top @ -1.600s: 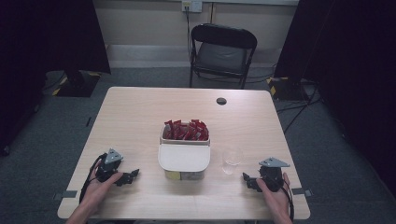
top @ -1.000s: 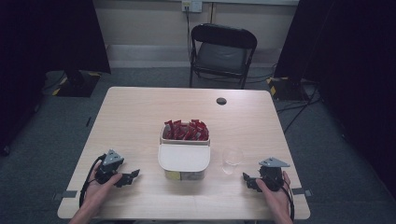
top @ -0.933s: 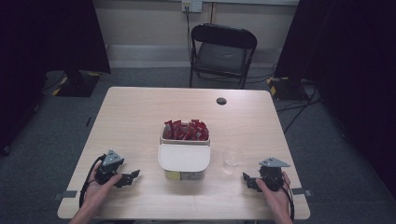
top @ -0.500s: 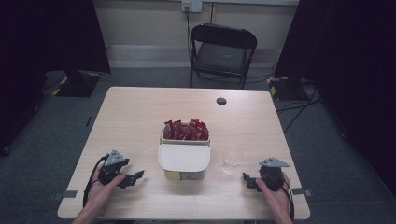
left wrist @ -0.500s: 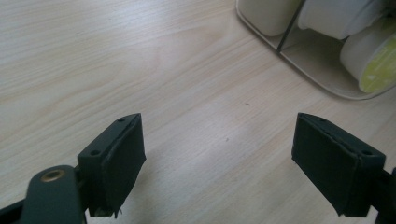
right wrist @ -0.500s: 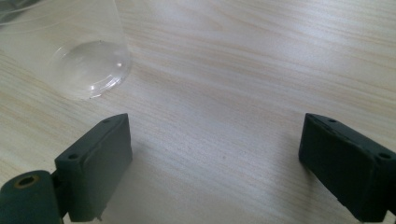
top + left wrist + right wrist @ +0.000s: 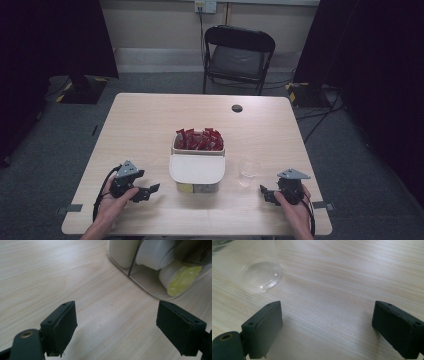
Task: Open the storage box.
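My left gripper [image 7: 116, 325] and right gripper [image 7: 327, 327] gape over bare table [image 7: 150, 125]; the clear cup [image 7: 249, 267] is cropped, bin [image 7: 150, 287] contents unclear.

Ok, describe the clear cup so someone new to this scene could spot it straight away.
Start at the wooden table and find the cream container at its middle, with red packets in its far part. The clear cup stands just right of it, apart from it. It is the one see-through, empty thing there.
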`<state>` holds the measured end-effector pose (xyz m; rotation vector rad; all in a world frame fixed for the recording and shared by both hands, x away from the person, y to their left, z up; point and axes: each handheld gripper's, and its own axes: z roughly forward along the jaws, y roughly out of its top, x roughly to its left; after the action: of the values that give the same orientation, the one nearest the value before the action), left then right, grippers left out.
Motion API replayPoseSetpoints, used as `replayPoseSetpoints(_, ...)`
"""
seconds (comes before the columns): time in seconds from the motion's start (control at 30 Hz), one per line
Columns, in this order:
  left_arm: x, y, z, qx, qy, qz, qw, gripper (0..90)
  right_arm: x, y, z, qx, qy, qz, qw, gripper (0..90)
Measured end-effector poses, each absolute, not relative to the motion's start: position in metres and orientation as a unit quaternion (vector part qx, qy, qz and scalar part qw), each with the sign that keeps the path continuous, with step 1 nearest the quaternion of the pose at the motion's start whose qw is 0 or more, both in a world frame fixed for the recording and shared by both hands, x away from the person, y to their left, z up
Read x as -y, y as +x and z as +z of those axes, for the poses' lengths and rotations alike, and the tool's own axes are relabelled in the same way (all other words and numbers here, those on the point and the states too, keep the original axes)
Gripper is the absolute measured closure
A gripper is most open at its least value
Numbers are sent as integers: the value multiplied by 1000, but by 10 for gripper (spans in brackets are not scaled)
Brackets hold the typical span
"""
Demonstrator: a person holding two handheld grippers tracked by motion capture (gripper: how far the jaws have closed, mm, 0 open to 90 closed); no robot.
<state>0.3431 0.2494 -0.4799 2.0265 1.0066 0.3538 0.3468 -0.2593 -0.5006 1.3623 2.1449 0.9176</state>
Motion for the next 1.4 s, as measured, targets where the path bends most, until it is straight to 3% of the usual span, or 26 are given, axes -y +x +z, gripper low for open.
replayPoseSetpoints(1.4, -215, 343, -449, -345, 813, 121, 455, 159, 259, 347, -501, -775, 492, 331, 218, 90)
